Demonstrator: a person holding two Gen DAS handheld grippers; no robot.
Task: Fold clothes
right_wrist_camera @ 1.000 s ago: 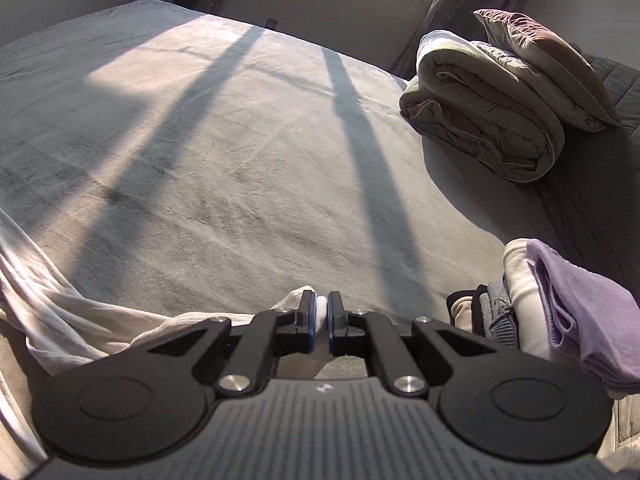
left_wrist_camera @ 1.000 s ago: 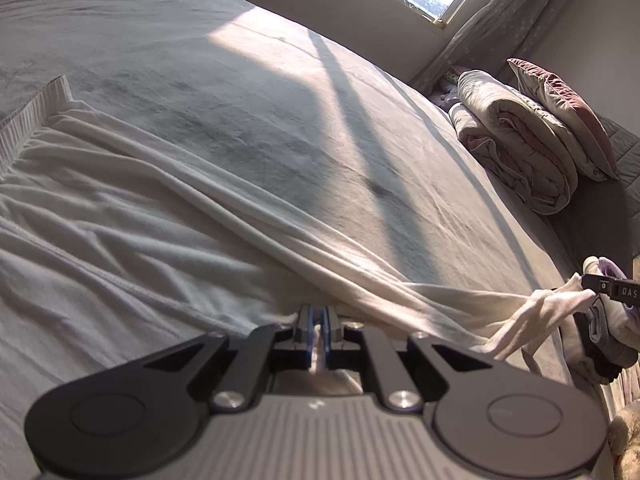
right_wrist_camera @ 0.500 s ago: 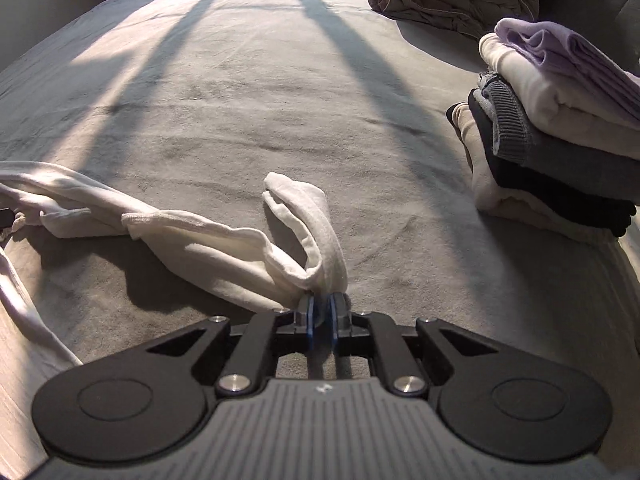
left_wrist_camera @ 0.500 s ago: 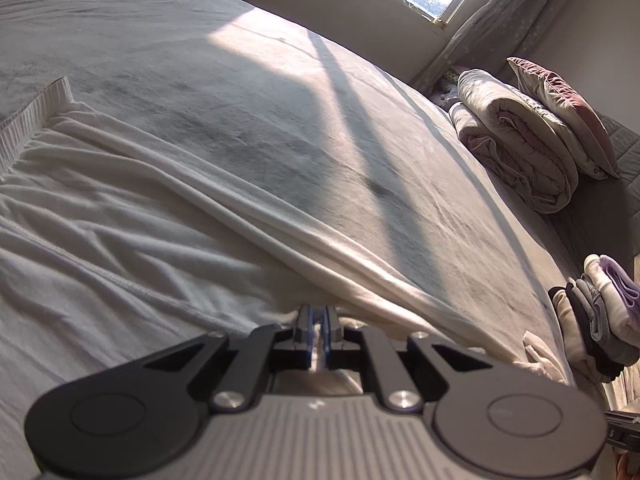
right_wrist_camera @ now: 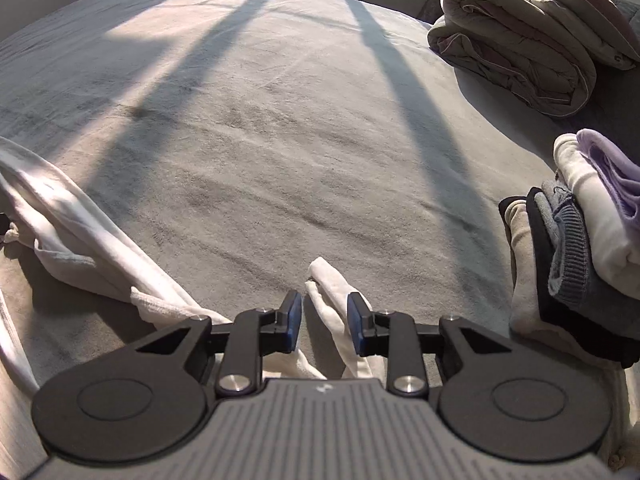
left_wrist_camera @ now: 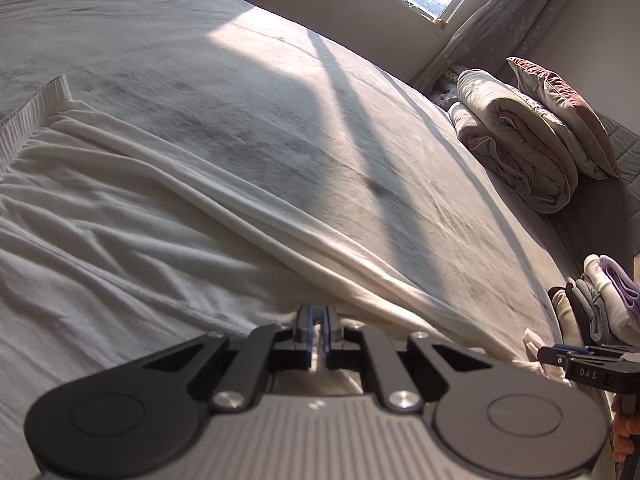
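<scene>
Left gripper clenched on white garment spread over bed — right gripper fingers opening, garment's end lying loose between them.

Soft white ribbed-hem cotton garment lies wrinkled on the matt, napped grey fleece bed cover; quilted beige duvet looks smooth.

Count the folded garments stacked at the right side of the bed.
About 5 in one stack: purple on top, then cream, grey knit, black, and beige at the bottom. More layers may be hidden.
</scene>
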